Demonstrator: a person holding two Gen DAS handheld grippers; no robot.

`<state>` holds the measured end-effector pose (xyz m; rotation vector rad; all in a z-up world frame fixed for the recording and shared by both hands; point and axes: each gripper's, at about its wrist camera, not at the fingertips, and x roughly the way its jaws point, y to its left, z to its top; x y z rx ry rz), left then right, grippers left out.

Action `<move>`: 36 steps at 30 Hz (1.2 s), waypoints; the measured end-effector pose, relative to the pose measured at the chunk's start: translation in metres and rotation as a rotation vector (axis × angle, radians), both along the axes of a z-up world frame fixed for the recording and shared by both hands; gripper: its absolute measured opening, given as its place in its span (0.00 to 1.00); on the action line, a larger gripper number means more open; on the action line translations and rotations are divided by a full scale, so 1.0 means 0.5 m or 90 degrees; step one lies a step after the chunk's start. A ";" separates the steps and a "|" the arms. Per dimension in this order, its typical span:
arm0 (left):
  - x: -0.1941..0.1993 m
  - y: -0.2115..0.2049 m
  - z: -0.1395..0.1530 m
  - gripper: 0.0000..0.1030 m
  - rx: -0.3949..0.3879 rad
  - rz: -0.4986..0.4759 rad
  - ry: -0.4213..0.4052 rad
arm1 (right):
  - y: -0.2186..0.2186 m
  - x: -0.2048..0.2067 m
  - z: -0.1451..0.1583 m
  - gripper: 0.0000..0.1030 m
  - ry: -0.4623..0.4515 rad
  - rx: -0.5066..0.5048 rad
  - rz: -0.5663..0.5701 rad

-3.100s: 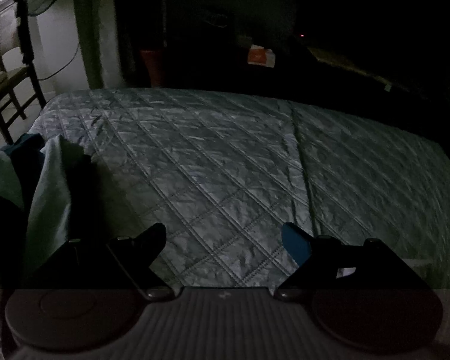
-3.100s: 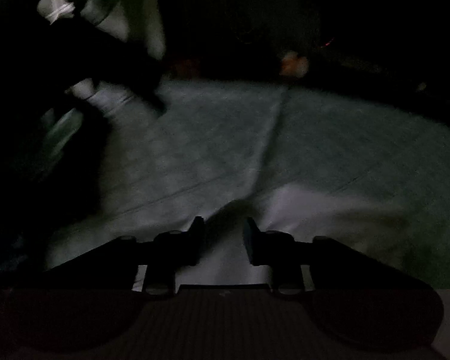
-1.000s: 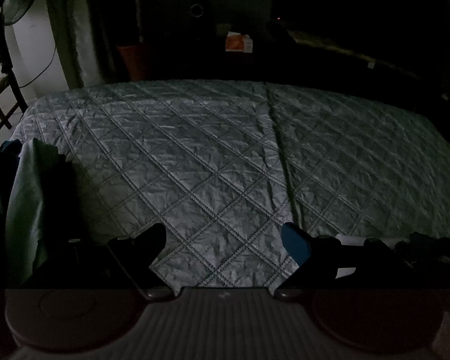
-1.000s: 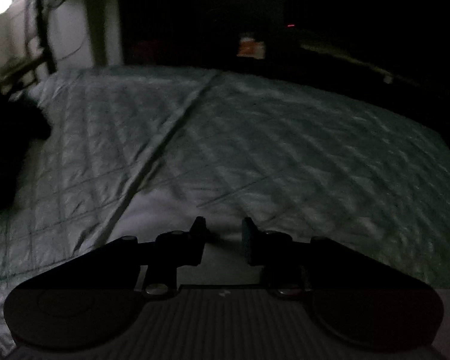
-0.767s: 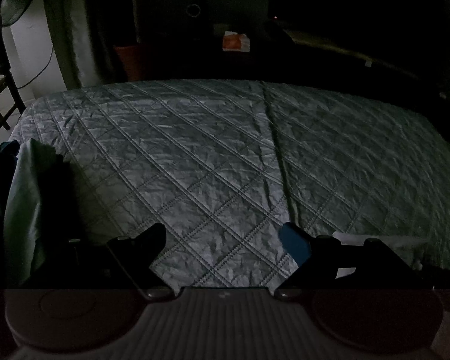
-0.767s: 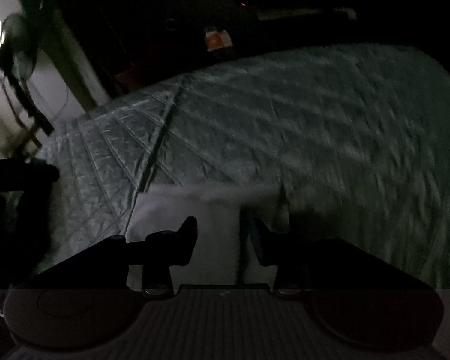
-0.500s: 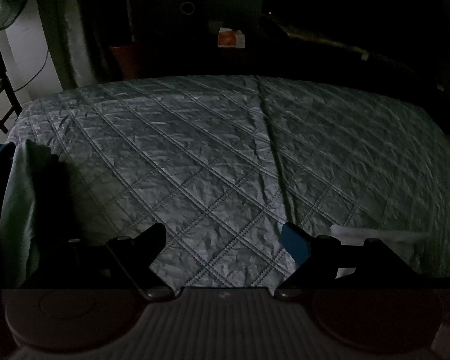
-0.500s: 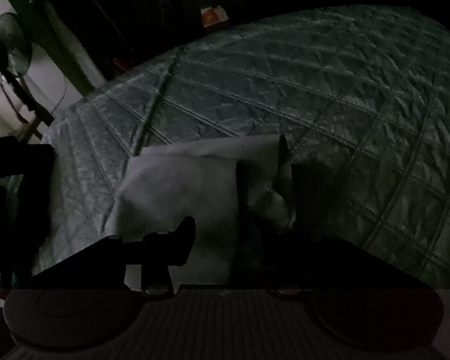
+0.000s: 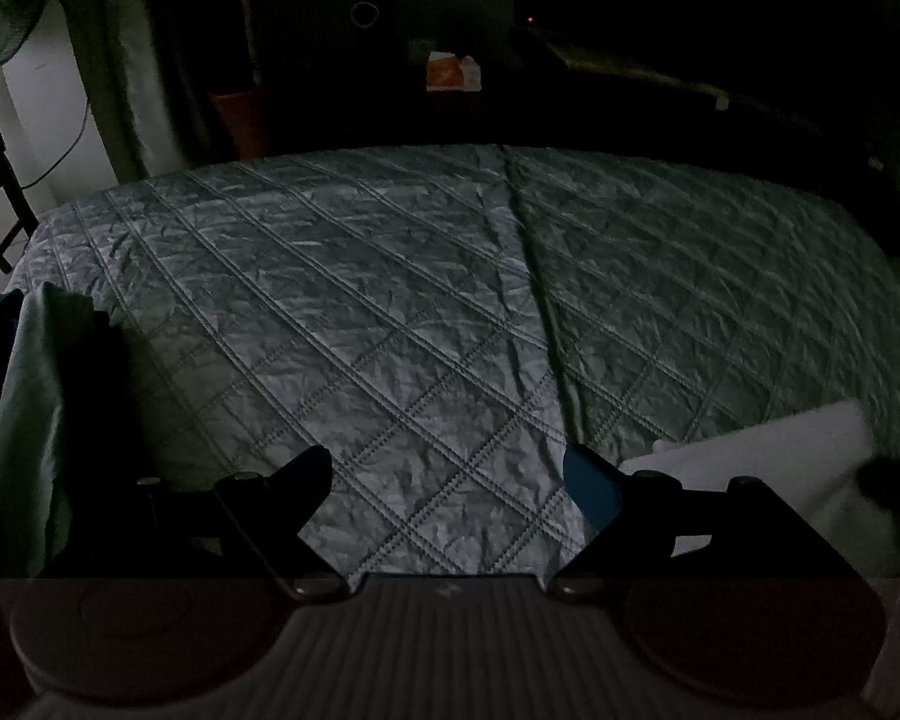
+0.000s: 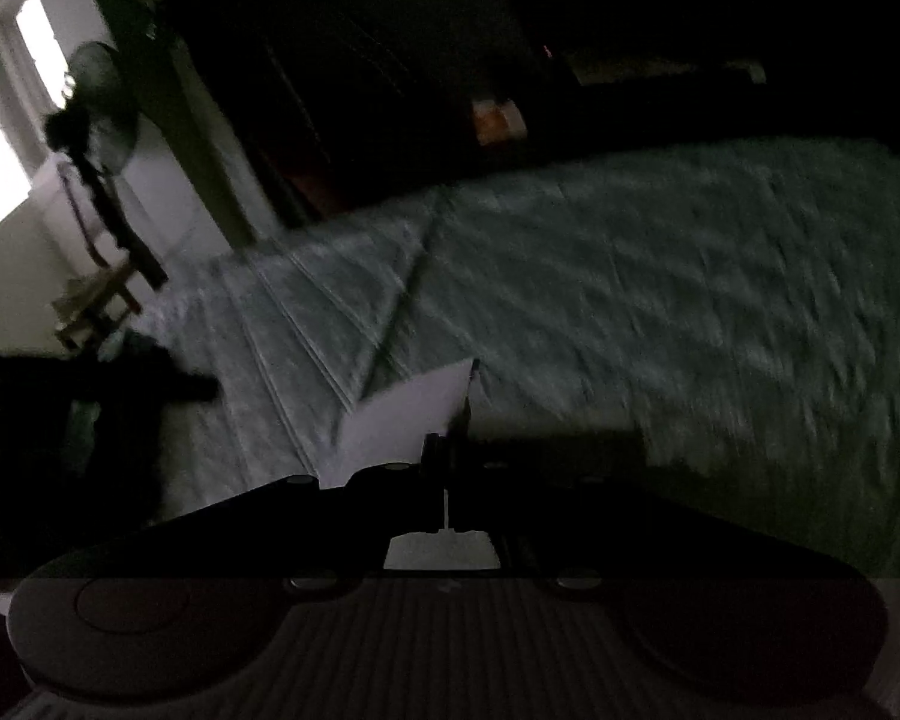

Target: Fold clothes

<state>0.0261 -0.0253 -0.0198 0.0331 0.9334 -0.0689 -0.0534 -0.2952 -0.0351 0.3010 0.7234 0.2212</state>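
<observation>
A pale folded garment [image 9: 774, 456] lies on the quilted bed cover [image 9: 390, 300] at the lower right of the left wrist view. My left gripper [image 9: 447, 483] stands open over bare quilt, nothing between its fingers. In the blurred right wrist view my right gripper [image 10: 447, 450] is shut on the edge of that pale garment [image 10: 408, 414], which rises as a raised flap above the bed cover [image 10: 690, 276]. The right gripper's dark tip [image 9: 894, 483] shows at the garment's right side in the left wrist view.
A heap of teal and dark clothes [image 9: 30, 396] sits at the bed's left edge. A standing fan [image 10: 99, 114] and a wooden chair [image 10: 99, 300] stand by the bright wall on the left. Dark furniture with an orange box [image 9: 450, 69] lies beyond the bed.
My right gripper's jaws, apart over the pale garment before, have come together on its edge and lifted it, with the view tilting. The left gripper stayed open and nearly still.
</observation>
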 end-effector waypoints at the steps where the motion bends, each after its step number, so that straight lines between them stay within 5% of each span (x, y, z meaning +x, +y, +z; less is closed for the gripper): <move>1: 0.000 -0.001 0.000 0.79 0.000 -0.001 0.000 | -0.003 -0.002 0.012 0.01 -0.013 -0.004 -0.003; 5: -0.003 -0.009 -0.004 0.79 0.002 -0.010 0.001 | -0.038 -0.009 -0.001 0.01 0.004 -0.006 -0.068; 12: -0.015 -0.050 -0.029 0.79 0.023 -0.049 0.015 | -0.046 0.001 -0.130 0.03 0.128 -0.078 -0.101; 16: -0.018 -0.081 -0.046 0.79 0.036 -0.074 0.025 | -0.064 0.000 -0.125 0.20 0.129 -0.075 -0.124; 20: -0.027 -0.114 -0.059 0.79 0.047 -0.098 0.031 | -0.135 -0.026 -0.140 0.30 0.163 0.073 -0.195; 22: -0.028 -0.129 -0.069 0.79 0.055 -0.107 0.036 | -0.157 -0.033 -0.153 0.45 0.194 0.135 -0.194; 28: -0.030 -0.171 -0.105 0.79 0.084 -0.129 0.057 | -0.198 -0.054 -0.177 0.61 0.259 0.291 -0.167; 36: -0.038 -0.192 -0.142 0.80 0.119 -0.143 0.083 | -0.178 -0.033 -0.201 0.65 0.250 0.360 -0.107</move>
